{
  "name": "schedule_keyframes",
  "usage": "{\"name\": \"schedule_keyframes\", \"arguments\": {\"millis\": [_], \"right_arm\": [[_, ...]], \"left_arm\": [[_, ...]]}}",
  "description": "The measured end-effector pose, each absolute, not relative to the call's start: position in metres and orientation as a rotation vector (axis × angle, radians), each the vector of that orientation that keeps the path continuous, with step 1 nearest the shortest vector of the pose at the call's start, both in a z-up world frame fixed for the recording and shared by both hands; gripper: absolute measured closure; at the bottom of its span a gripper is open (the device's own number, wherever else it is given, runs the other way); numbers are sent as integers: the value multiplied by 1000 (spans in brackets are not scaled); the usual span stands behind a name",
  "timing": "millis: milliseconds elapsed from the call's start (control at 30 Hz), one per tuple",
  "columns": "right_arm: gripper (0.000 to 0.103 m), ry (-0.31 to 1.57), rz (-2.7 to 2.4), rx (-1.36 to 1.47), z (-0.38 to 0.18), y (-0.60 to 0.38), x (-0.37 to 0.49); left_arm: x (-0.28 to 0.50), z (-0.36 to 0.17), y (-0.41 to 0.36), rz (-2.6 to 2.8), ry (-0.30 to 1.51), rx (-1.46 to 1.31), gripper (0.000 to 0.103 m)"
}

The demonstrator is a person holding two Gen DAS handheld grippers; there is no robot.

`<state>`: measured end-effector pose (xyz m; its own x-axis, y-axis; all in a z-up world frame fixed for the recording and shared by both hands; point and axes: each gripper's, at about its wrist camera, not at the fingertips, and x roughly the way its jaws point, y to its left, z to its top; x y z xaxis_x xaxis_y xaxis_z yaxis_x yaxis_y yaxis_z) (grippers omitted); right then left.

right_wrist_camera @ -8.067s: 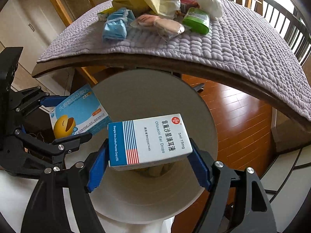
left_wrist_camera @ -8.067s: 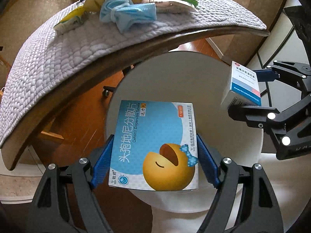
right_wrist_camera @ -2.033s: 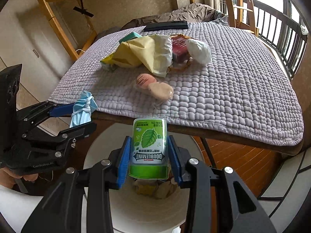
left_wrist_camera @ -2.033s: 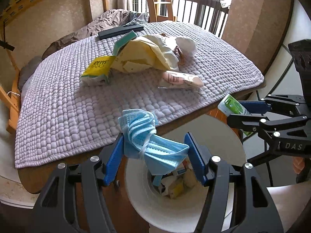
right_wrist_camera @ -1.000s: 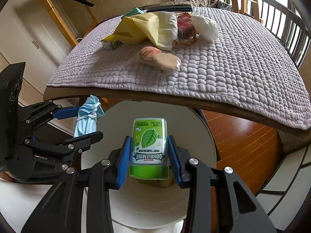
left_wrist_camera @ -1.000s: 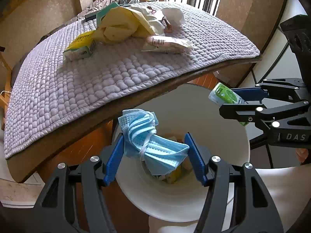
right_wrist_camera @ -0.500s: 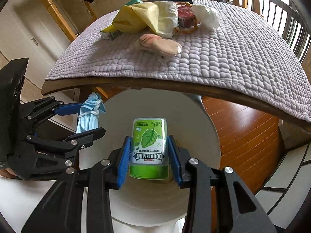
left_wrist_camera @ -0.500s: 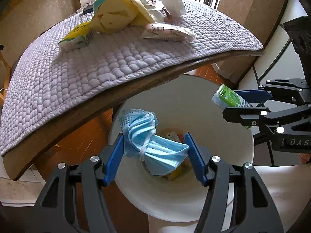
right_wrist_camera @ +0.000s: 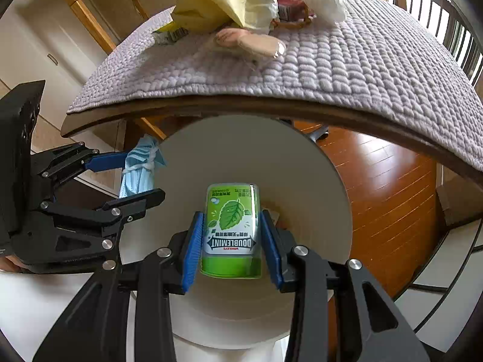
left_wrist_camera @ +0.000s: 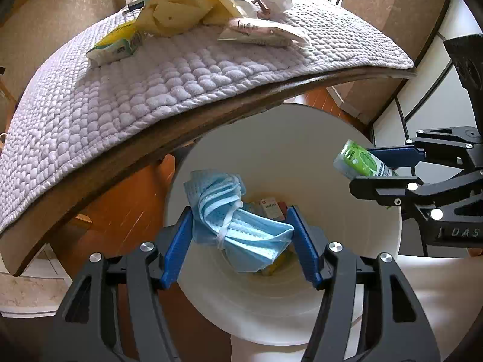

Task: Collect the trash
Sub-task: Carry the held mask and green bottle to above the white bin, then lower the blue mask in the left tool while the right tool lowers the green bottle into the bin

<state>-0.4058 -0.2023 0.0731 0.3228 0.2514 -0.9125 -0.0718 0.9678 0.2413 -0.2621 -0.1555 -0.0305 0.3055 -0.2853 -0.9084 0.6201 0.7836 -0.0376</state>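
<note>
Left gripper: clamped on blue face masks; right gripper: clamped on green Doublemint gum bottle; both over white bin, not dropped. Bin: some boxes inside. Far, on quilted table: yellow bag, wrappers, tissue remaining.

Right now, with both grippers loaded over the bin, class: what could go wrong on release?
1. The blue mask is limp, with a loop at its middle; it may snag on the left gripper.
2. The green gum bottle in the right gripper may bounce off the white bin.
</note>
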Motion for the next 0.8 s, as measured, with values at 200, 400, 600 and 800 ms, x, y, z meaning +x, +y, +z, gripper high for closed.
{"name": "schedule_keyframes", "arguments": {"millis": [200,400,600,800], "right_arm": [[66,1246,212,171,64,-199,-403],[66,1259,211,173,57,-196,-401],[66,1272,211,174,51,-196,-402],[66,1290,218,177,44,-194,-400]], "left_arm": [[-260,-37,-161,-612,1120,354,39],[-257,-44,-164,-610,1133,358,39],[-252,-51,-169,-609,1144,361,39],[-251,-58,-174,-608,1152,368,39]]}}
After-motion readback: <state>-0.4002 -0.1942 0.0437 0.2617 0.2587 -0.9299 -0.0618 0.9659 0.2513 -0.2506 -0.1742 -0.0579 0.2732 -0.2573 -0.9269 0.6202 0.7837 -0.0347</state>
